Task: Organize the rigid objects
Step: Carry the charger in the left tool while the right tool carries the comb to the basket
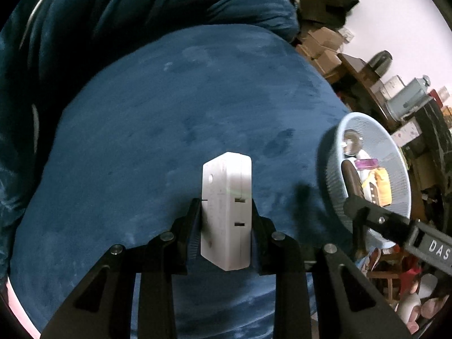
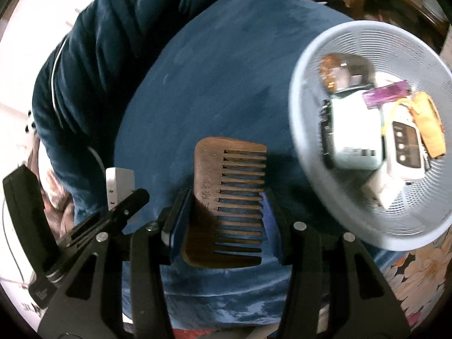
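Left gripper (image 1: 226, 212): clamped on white plug adapter (image 1: 227, 212), fingers pressed against both flat sides; adapter upright, lifted over blue plush cushion (image 1: 169, 107).

Right gripper (image 2: 226, 212): clamped on brown wooden comb (image 2: 226, 197), spine against left finger, tooth tips against right finger; wide teeth, engraved characters on spine. Held over the same cushion.

Pale blue perforated basket (image 2: 308, 147): at the right edge of the cushion, near the comb's right. Contents: white boxy device (image 2: 356, 130), purple item (image 2: 385, 93), yellow item (image 2: 429, 124), white remote-like unit with buttons (image 2: 406, 147), brownish round object (image 2: 330, 70); partly blurred.

Surroundings: dark blue blanket (image 1: 113, 8) bunched behind cushion; cardboard boxes (image 1: 319, 45) and cluttered shelf (image 1: 404, 99) at right; floral fabric (image 2: 423, 268) below basket.
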Motion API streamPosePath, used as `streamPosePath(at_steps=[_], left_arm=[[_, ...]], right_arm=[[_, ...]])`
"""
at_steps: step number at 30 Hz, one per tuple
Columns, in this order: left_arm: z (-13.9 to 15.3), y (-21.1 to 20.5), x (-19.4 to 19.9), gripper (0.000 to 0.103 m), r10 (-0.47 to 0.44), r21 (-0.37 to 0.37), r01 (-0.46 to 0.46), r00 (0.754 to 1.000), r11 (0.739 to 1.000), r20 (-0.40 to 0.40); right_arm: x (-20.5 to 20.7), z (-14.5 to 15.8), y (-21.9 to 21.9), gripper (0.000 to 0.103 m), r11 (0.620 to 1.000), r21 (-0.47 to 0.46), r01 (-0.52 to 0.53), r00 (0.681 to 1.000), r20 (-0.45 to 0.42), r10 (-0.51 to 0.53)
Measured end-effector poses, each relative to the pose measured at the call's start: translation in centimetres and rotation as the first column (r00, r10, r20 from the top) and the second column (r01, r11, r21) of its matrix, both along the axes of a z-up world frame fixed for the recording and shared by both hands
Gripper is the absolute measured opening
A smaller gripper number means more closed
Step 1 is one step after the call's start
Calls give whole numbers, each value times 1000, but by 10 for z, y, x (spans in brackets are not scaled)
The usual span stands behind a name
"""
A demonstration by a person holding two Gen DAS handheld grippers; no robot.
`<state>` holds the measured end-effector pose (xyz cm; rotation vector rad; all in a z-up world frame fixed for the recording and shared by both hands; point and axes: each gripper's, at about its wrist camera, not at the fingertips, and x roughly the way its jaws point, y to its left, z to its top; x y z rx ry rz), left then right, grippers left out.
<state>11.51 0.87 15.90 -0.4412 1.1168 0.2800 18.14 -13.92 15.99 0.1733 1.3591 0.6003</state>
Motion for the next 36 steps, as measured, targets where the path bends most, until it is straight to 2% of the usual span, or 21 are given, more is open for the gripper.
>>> streamPosePath(at_steps=[8, 17, 32, 36], left_arm=[[20, -48, 41, 30, -111, 4, 111, 993, 994, 38], [30, -102, 77, 30, -233, 27, 232, 971, 972, 46], [19, -169, 126, 30, -365, -3, 366, 930, 931, 31], [6, -182, 140, 30, -391, -11, 391, 920, 920, -2]], right_arm=[[24, 11, -51, 50, 990, 24, 141, 990, 18, -142], [47, 8, -108, 50, 955, 35, 296, 955, 7, -296], [57, -2, -153, 50, 923, 3, 384, 923, 2, -384], [62, -9, -158, 50, 922, -20, 386, 922, -6, -386]])
